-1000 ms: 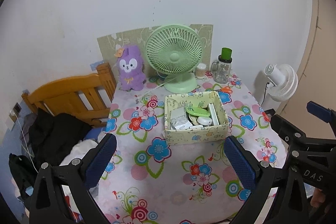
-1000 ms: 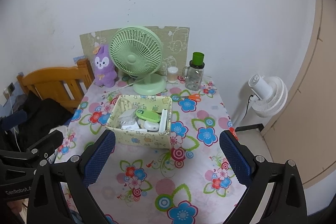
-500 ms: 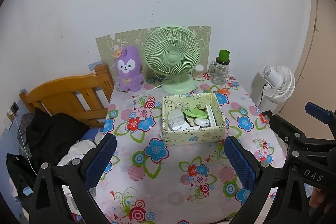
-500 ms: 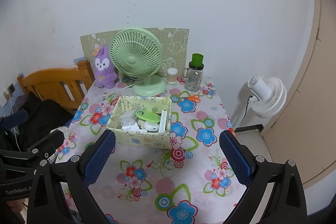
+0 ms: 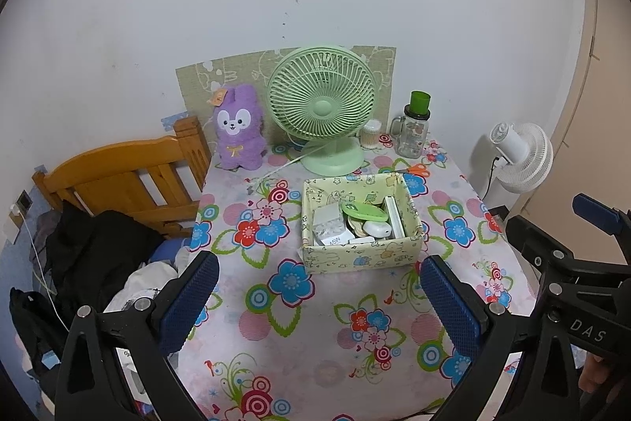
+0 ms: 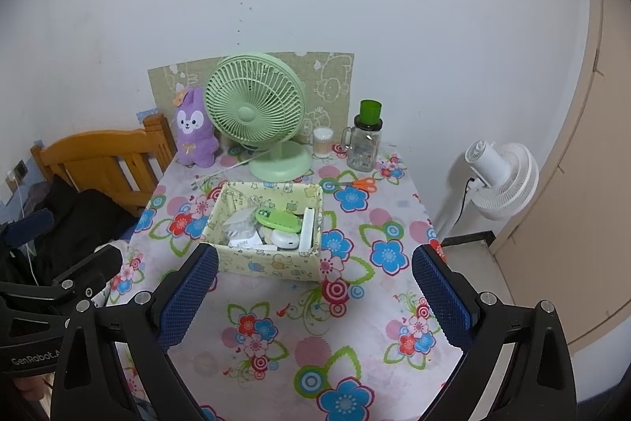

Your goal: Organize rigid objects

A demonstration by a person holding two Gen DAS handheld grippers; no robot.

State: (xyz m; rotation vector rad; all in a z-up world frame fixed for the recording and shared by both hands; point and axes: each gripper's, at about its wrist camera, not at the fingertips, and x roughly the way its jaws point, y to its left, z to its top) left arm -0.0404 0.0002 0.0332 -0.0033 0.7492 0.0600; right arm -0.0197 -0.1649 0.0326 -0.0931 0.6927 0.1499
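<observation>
- Table (image 5: pixel 331 334): floral cloth, near half bare; fan (image 5: pixel 321 109), plush (image 5: pixel 238 129) and jar (image 5: pixel 412 133) stand along the far edge
- Box (image 5: pixel 355 255): sits at mid-table, upright, well apart from both grippers; it holds the rigid items packed close together
- Left gripper (image 5: pixel 315 302): empty, fingers spread wide, hovering over the near edge of the table
- Right gripper (image 6: pixel 315 294): likewise empty and spread wide, its left pad in line with the box's near left corner
- Scissors (image 6: pixel 361 184): lying loose on the cloth behind the box, just beside the jar; judged the one item not yet stowed
- Box contents: green case (image 6: pixel 278 219) on top, white pod (image 6: pixel 286 239) and white bar (image 6: pixel 307 229) against the right wall; the items beneath are too crowded to identify
- Advice: approach the scissors from above, clear of the jar, and grip across the handles
</observation>
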